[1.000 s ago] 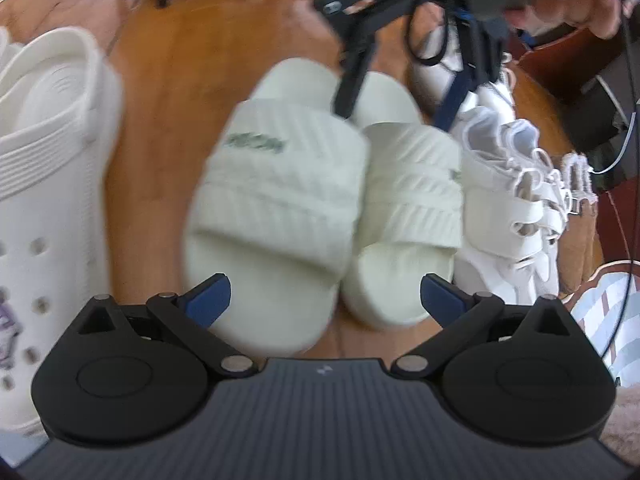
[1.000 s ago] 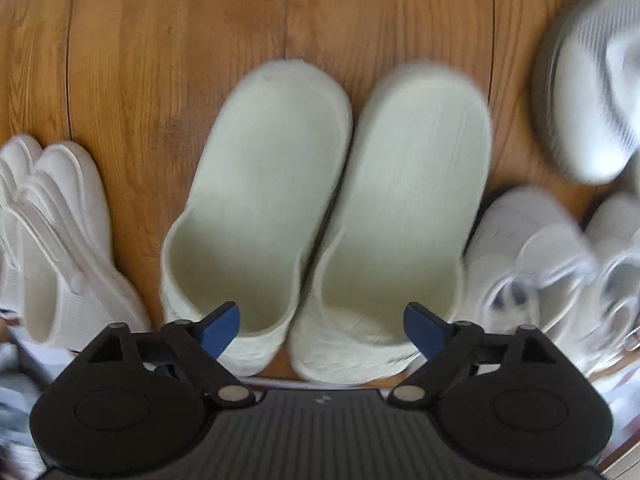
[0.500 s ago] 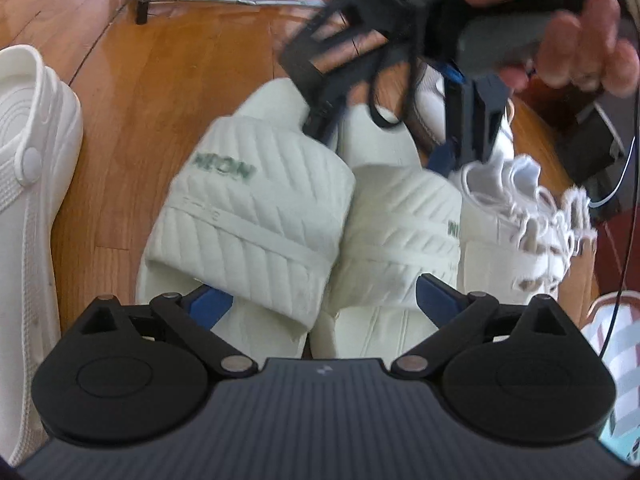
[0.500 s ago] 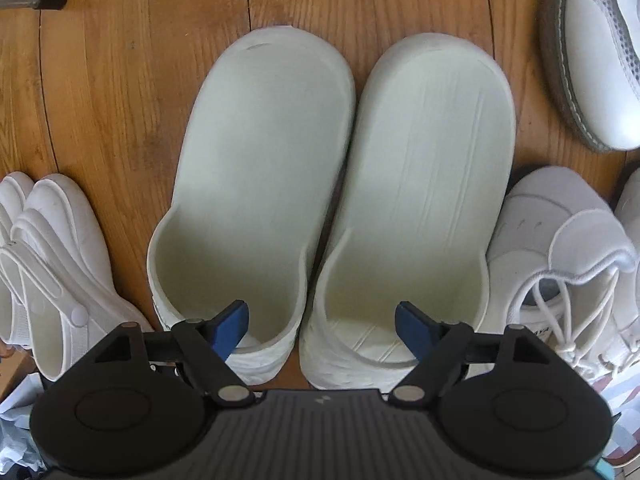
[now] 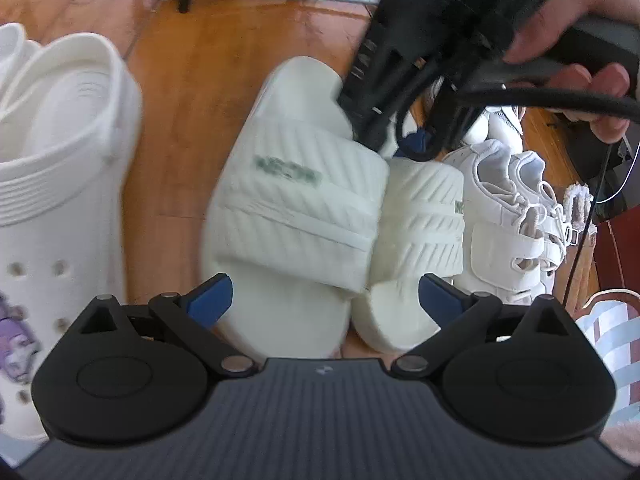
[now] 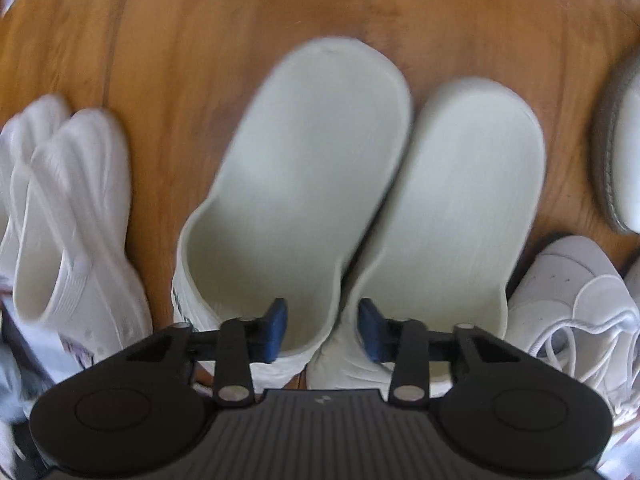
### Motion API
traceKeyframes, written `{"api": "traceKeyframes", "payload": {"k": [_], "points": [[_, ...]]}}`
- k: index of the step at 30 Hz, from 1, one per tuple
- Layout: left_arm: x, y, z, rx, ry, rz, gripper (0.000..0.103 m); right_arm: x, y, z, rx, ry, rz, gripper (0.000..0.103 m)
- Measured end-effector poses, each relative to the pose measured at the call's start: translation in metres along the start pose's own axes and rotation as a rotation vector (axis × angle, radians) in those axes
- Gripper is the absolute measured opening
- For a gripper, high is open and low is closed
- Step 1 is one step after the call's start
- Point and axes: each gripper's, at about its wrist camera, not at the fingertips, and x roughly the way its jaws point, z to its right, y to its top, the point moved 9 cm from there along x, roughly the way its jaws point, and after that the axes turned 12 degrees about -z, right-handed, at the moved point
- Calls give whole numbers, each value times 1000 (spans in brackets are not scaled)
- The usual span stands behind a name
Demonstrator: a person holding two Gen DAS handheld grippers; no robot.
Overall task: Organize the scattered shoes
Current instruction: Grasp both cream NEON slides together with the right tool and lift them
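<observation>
Closing right tongs [image 6: 322,330] pinch slides' [image 6: 304,184] inner walls, toes away.

Each claw has a black body with a dark grey ribbed plate in the middle, two round black discs at its sides, and black link arms fixed with silver screws. The left claw [image 5: 325,295] and the right claw [image 6: 322,330] both carry short blue fingers [image 5: 211,299] with flat pads. In the left wrist view the person's hand [image 5: 576,36] shows with a grey handle and a thick black cable [image 5: 560,98].
</observation>
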Motion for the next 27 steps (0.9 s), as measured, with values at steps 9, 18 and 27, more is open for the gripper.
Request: {"api": "traceKeyframes", "payload": {"k": [9, 18, 27], "points": [[-5, -8, -14, -5, 15, -46, 102, 5, -11, -9, 9, 4, -89, 38], [-8, -10, -12, 0, 21, -46, 102, 22, -16, -24, -86, -204, -196, 21], [-43, 0, -30, -52, 53, 89, 103, -47, -44, -23, -108, 130, 86, 19]]}}
